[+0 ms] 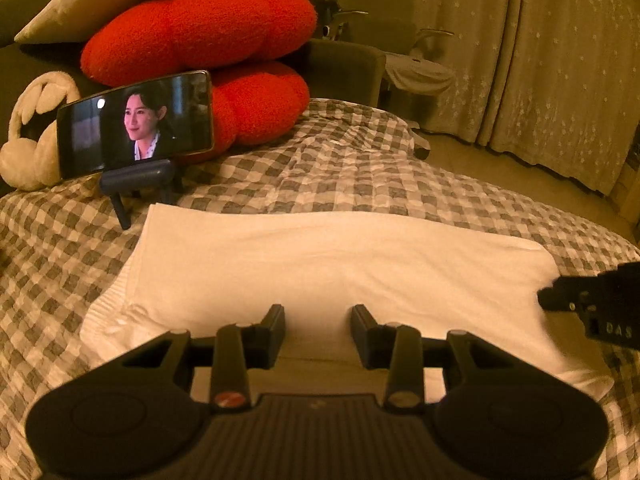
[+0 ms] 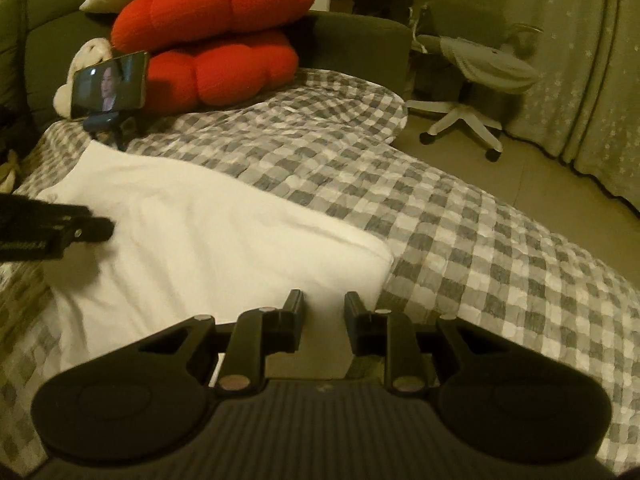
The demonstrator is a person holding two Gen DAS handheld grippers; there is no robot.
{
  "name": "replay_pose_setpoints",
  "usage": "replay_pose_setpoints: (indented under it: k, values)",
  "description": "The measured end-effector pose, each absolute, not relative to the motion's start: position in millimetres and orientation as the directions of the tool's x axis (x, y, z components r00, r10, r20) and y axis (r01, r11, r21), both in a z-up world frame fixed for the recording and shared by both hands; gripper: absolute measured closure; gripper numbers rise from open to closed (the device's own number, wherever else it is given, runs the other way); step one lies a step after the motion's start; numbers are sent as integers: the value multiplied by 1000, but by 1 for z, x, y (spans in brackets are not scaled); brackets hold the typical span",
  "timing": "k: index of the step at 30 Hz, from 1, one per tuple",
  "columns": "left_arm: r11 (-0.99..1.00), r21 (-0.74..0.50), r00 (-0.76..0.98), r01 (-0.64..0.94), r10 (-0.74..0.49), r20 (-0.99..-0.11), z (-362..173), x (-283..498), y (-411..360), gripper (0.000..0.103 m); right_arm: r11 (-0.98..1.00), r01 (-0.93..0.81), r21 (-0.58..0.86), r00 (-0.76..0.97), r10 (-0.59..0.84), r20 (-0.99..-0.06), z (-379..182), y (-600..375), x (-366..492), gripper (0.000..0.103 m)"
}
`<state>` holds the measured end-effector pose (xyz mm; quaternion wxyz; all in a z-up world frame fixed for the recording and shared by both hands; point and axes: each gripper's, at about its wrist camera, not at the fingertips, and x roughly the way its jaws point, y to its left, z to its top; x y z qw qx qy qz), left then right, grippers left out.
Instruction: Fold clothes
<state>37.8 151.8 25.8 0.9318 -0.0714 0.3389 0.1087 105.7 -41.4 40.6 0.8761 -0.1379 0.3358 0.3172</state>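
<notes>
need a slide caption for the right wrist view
Right gripper open over the near corner of a folded white garment on a checked bedspread, left gripper at its far side.

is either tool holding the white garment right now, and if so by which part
Nothing is held. The left tool and right tool both hover with jaws apart over the near edge of the folded white garment, pinching no fabric.

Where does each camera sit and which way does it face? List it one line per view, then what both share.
Left wrist: on the left gripper, looking down across the white garment toward the phone; the right gripper enters at right.
Right wrist: on the right gripper, over the garment's right corner, facing the checked cover and office chair; the left gripper enters at left.
Shared: garment, phone, red cushions, cover.
</notes>
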Motion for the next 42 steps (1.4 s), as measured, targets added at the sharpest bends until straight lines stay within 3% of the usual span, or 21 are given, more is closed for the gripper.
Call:
replay_pose_setpoints:
  k: [23, 26, 29, 42]
  values:
    - [968, -42, 746, -247, 162, -647, 26, 38, 149, 63, 861, -509, -4, 663, 389, -640, 38, -37, 140, 77]
    - [968, -43, 746, -246, 161, -647, 26, 38, 149, 63, 866, -500, 9, 662, 389, -640, 38, -40, 144, 70]
    - [968, -45, 745, -247, 160, -648, 26, 38, 150, 63, 872, -488, 33, 661, 394, -639, 38, -44, 147, 70]
    - [966, -60, 746, -253, 155, -648, 28, 39, 153, 61, 832, -554, -9, 660, 433, -614, 51, -25, 121, 70]
